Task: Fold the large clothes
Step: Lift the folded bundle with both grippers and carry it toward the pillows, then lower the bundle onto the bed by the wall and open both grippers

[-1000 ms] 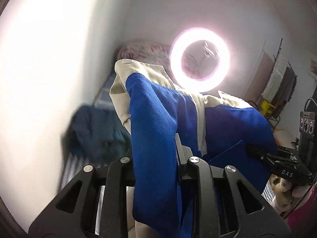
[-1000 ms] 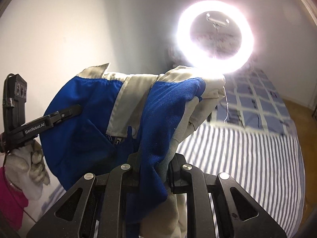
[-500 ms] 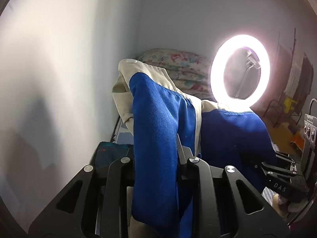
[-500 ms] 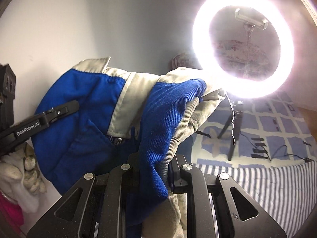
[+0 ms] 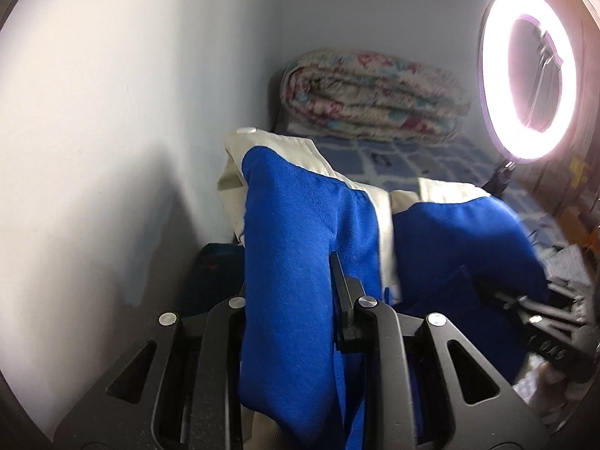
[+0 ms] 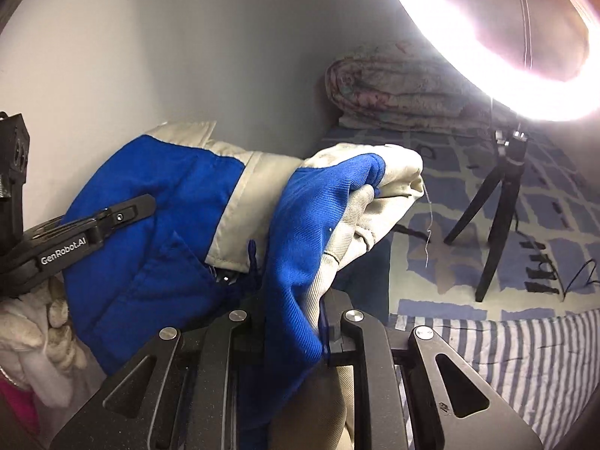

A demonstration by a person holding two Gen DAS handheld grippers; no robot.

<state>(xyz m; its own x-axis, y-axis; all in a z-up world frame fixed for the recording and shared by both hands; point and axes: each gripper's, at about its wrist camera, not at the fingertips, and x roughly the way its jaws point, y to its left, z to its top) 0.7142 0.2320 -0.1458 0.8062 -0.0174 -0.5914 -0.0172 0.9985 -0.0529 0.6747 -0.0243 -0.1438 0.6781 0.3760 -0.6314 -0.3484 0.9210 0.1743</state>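
Pale walls met in a corner behind a bed covered in a striped sheet near the cameras and a blue checked cover farther back. At the head of the bed lay a rolled floral quilt, pressed against the wall. Beside it a glowing ring light stood on a small black tripod whose legs rested on the checked cover.

Held up above the bed was the blue and beige garment, bunched and draped between both tools. The left tongs were clenched on a thick blue fold that rose straight up between the fingers, with beige trim at its top. The right tongs were likewise clamped on a blue and beige fold, the fabric spilling over to the left toward the other tool. A gloved hand showed beneath the left tool in the right wrist view. No containers were visible in either view
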